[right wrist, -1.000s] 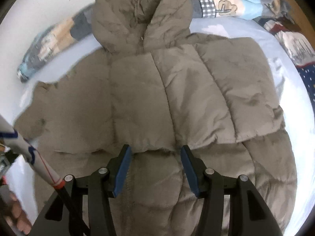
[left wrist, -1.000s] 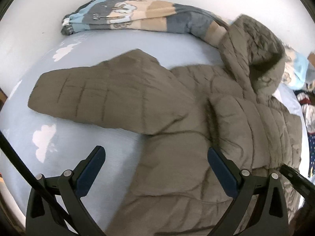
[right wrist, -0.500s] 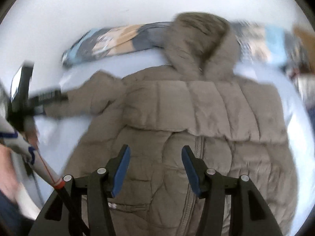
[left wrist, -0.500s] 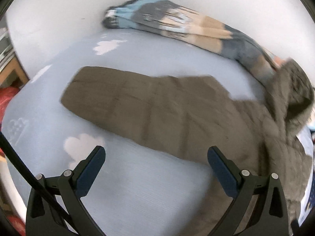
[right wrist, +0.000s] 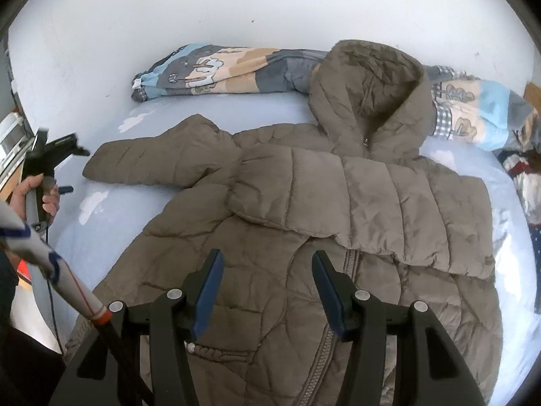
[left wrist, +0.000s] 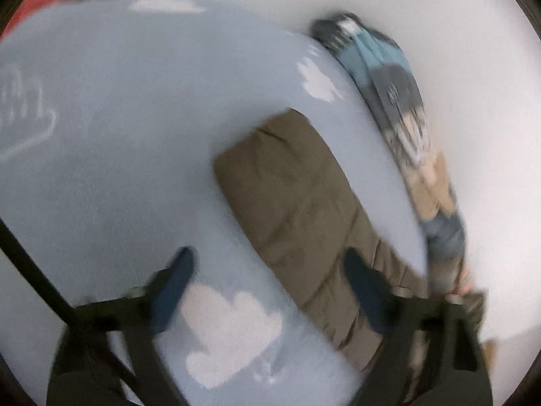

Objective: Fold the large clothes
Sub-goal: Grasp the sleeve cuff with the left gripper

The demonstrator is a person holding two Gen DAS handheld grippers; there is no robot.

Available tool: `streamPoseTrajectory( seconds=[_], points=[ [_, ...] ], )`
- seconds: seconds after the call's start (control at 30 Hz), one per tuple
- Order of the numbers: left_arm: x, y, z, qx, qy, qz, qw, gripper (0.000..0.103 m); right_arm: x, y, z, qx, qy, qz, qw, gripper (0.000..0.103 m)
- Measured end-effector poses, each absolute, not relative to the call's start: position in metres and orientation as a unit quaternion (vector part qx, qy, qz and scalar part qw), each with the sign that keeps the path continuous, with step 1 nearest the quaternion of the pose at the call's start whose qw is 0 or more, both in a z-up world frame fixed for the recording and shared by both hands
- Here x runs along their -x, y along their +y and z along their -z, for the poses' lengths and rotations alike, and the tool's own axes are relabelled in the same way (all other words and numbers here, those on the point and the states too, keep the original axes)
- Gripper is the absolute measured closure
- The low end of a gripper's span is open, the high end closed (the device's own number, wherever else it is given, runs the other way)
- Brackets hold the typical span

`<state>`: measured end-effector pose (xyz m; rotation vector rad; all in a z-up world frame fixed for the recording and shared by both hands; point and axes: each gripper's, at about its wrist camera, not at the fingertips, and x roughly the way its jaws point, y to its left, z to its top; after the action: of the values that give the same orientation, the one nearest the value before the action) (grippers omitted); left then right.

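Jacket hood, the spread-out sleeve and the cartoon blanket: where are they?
hood (right wrist: pixel 368 77), right wrist view, on its quilted inside.
sleeve (left wrist: pixel 290 182), left wrist view, near the cuff end.
cartoon blanket (right wrist: pixel 209 71), right wrist view, on the printed middle.

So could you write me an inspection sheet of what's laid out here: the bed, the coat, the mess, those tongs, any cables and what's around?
Surface: light blue bedsheet with white cloud prints.
Job's things: brown hooded puffer jacket lying front up, one sleeve stretched out, the other folded across the chest.
Clutter: patterned blanket rolled along the wall.
Tongs: left tongs closing, nothing gripped yet, sleeve beneath them; right tongs open above the jacket, empty.
Cables: thin dark cable hanging below the left hand.
Surroundings: white wall.
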<state>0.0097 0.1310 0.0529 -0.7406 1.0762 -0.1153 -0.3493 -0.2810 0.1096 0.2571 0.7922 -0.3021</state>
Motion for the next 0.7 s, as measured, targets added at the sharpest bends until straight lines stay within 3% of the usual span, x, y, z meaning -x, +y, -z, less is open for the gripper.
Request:
streamPoseTrajectory(
  seconds=[0.1,0.37,0.7],
  points=[
    [-0.016,0.141,-0.046,0.37,0.488,0.063,0.788,0.042,0.347,-0.281,-0.106,-0.131,0.387,0.141,0.902,0.044],
    [-0.029,0.141,-0.037,0.383,0.466,0.062,0.795,0.053,0.341,-0.276,-0.099,-0.122,0.396,0.135,0.9,0.044],
    [-0.049,0.132,-0.007,0.42,0.462,0.066,0.779,0.053,0.34,-0.292,-0.094,-0.157,0.391,0.142,0.896,0.044]
  ],
)
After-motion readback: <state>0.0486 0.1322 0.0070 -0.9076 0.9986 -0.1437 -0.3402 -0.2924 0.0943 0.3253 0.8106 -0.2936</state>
